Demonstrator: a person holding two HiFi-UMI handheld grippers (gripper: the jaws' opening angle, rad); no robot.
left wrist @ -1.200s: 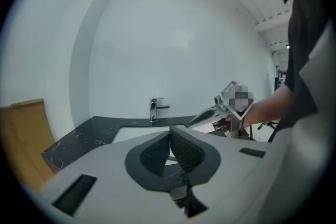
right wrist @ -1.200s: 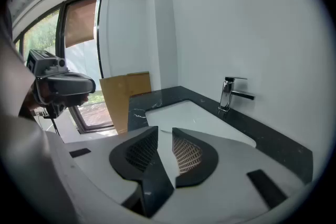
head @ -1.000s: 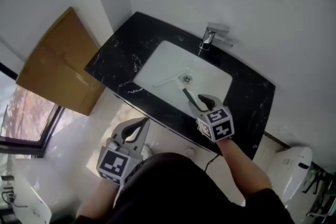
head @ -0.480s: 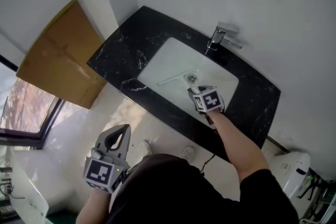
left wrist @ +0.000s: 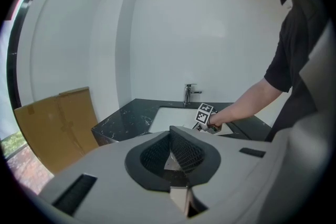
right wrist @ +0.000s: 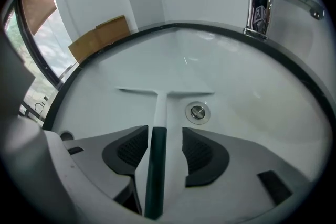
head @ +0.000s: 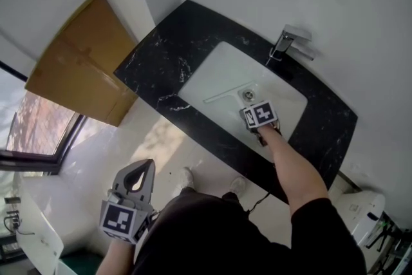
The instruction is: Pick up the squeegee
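The squeegee [right wrist: 165, 93] lies flat in the white basin [head: 219, 74], its white blade next to the drain [right wrist: 197, 111] and its dark green handle [right wrist: 156, 165] pointing towards me. My right gripper [right wrist: 164, 136] points steeply down into the basin, open, with the handle running between its pads [right wrist: 197, 152]; a gap shows on the right side. From the head view only its marker cube [head: 259, 115] shows, above the squeegee [head: 226, 94]. My left gripper [head: 143, 167] hangs low, in front of the counter and away from it, shut on nothing [left wrist: 172, 136].
A chrome faucet [head: 286, 43] stands behind the basin, set in a black marble counter [head: 154, 61]. A cardboard box [head: 77, 67] leans against the wall to the left, above a window [head: 32, 132]. A white fixture [head: 360, 209] stands at the lower right.
My right gripper has dropped down into the basin and its jaws have spread around the squeegee handle. My left gripper has drifted lower and further from the counter.
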